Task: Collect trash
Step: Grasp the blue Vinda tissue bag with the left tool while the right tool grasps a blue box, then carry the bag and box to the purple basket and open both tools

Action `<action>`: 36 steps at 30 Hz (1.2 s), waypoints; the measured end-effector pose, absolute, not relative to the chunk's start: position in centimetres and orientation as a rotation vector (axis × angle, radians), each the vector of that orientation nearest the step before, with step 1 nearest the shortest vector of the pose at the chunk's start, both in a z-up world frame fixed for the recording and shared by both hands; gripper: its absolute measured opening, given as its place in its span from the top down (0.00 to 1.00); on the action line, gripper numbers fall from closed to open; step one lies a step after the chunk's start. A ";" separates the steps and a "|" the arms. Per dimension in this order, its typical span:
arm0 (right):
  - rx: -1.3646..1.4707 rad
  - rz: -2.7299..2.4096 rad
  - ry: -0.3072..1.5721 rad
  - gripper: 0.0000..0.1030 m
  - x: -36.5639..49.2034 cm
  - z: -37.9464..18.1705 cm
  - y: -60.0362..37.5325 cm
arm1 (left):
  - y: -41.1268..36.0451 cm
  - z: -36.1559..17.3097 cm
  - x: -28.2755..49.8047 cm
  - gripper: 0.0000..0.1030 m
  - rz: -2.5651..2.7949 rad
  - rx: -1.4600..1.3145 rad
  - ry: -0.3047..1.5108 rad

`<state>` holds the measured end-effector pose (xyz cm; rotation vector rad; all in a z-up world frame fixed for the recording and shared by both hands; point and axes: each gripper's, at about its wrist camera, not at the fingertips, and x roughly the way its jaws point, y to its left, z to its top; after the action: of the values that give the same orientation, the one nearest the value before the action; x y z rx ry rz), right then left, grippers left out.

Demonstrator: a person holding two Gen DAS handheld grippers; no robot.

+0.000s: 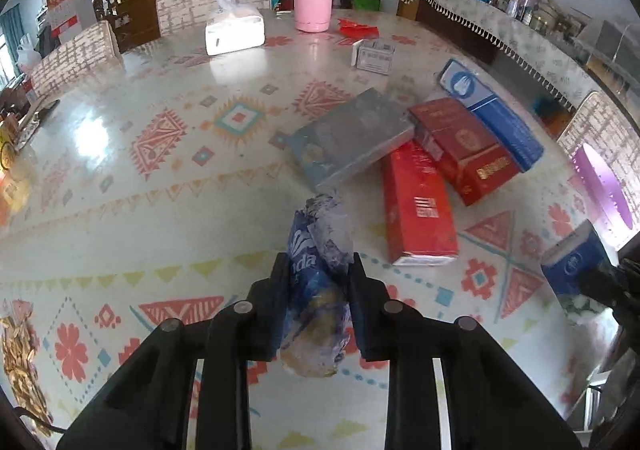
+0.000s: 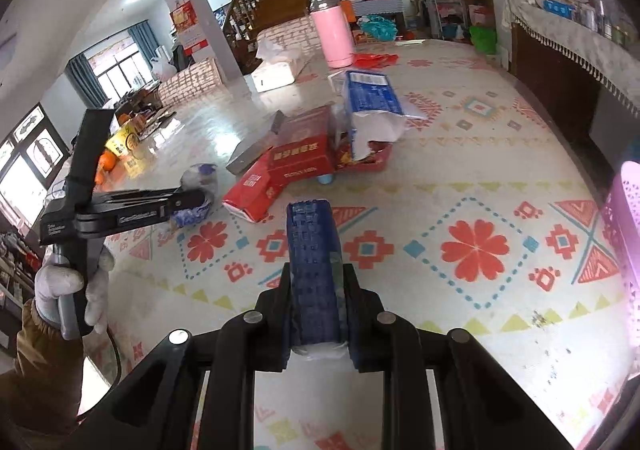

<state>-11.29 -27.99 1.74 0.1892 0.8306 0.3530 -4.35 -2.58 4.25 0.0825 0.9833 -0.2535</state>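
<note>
Both grippers loaded with trash above the patterned table.

The crumpled blue wrapper [image 1: 318,290], lower centre, is clamped in the left gripper [image 1: 319,270]; it looks light, soft and slippery, so best pinched mid-bundle. The right gripper [image 2: 316,278] clasps a blue carton [image 2: 314,270], seemingly stiff and light. More boxes [image 1: 416,154] lie at centre right; a pink basket [image 2: 624,234] sits at the right edge.
</note>
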 end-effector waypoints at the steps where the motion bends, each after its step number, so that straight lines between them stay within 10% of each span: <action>1: 0.197 0.351 0.826 0.77 -11.4 1.8 -28.4 | -2.5 4.6 -4.7 0.75 -0.255 0.081 0.977; 36: 0.438 -0.142 0.638 0.77 -16.6 5.7 -58.2 | -44.1 13.4 -8.3 0.73 -0.919 0.300 0.852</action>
<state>-16.63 -58.22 5.68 0.4384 0.6384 -0.1424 -8.32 -44.11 13.39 0.2996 0.8518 -0.9187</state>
